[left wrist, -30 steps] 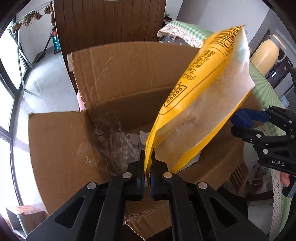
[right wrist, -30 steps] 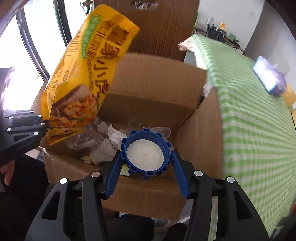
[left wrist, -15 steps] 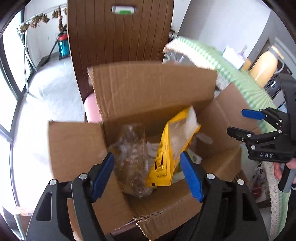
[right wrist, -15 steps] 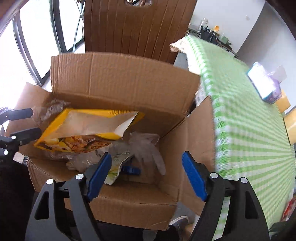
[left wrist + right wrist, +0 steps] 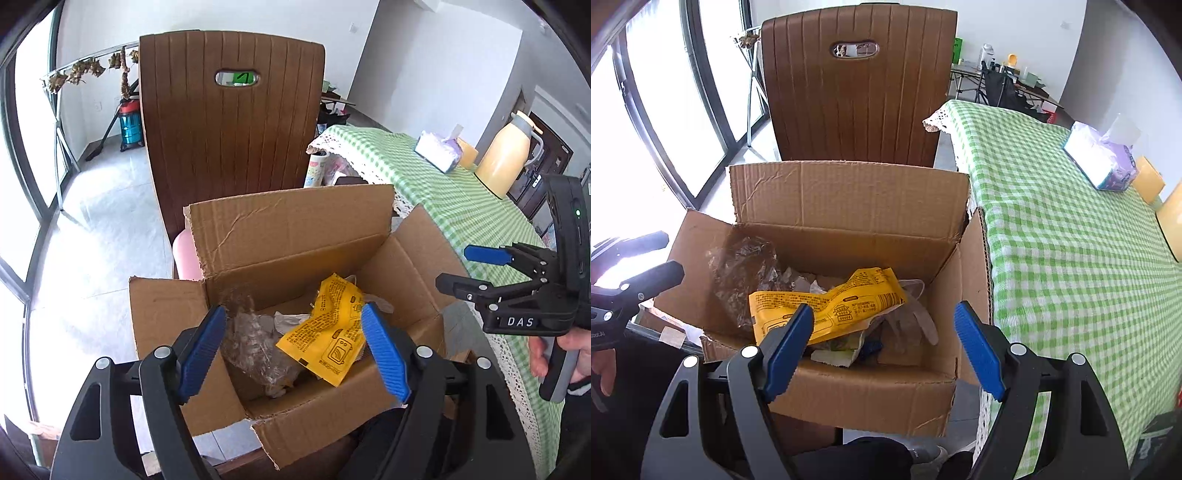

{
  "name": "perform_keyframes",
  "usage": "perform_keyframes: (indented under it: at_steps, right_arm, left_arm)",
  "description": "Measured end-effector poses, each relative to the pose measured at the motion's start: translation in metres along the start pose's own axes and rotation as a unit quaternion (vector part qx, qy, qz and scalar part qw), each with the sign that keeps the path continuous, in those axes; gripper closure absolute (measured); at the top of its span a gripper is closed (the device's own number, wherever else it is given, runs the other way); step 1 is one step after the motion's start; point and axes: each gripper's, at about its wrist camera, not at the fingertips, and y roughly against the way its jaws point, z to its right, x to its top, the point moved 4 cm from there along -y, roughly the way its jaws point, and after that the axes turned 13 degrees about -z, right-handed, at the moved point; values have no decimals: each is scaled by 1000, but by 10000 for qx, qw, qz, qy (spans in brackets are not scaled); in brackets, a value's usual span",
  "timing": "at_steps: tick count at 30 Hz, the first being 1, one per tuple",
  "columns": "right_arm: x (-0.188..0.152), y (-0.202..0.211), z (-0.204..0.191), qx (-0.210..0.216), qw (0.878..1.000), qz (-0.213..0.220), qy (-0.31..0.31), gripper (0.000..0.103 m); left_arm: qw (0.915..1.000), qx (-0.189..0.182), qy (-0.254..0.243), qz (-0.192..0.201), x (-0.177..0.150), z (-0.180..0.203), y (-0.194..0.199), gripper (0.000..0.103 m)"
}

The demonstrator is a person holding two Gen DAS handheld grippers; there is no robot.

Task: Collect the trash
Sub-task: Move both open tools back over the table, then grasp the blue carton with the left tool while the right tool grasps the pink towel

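The yellow wrapper [image 5: 827, 306] lies in the cardboard box [image 5: 849, 195], long axis nine-to-three; left hand-held gripper [image 5: 295, 350] jaws opening, right hand-held gripper [image 5: 882, 349] apart, both empty.

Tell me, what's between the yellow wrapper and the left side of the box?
A crumpled clear plastic bag sits between the yellow wrapper and the cardboard box wall, clearest in the right wrist view.

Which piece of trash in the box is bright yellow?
The snack bag lying on top in the cardboard box. The crinkly wrapper beside it is clear, and the scraps underneath are pale.
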Motion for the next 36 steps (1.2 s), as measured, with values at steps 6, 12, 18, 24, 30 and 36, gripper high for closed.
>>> perform_keyframes:
  at_steps: [6, 12, 18, 24, 30, 36]
  right_arm:
    - [-19, 32, 10, 7, 9987, 477, -192, 28]
    - [-55, 73, 31, 65, 9921, 1155, -491, 28]
    - [-117, 121, 79, -210, 9764, 1806, -1164, 28]
    - [-221, 160, 159, -1034, 9456, 1981, -2367, 28]
    - [-337, 196, 229, -1582, 8997, 1906, -3594, 28]
    - [-410, 219, 258, -1944, 8672, 1895, -4173, 28]
  left_arm:
    - [9993, 89, -214, 297, -5, 24, 17, 27]
    - [9951, -42, -638, 756, -10, 68, 31, 20]
    - [9869, -329, -1248, 971, -15, 129, 38, 9]
    - [9651, -1070, -2222, 883, -26, 240, 20, 8]
    - [9343, -1615, -3080, 787, -37, 352, 2, 8]
    - [9168, -1907, -3463, 558, -30, 435, -24, 8]
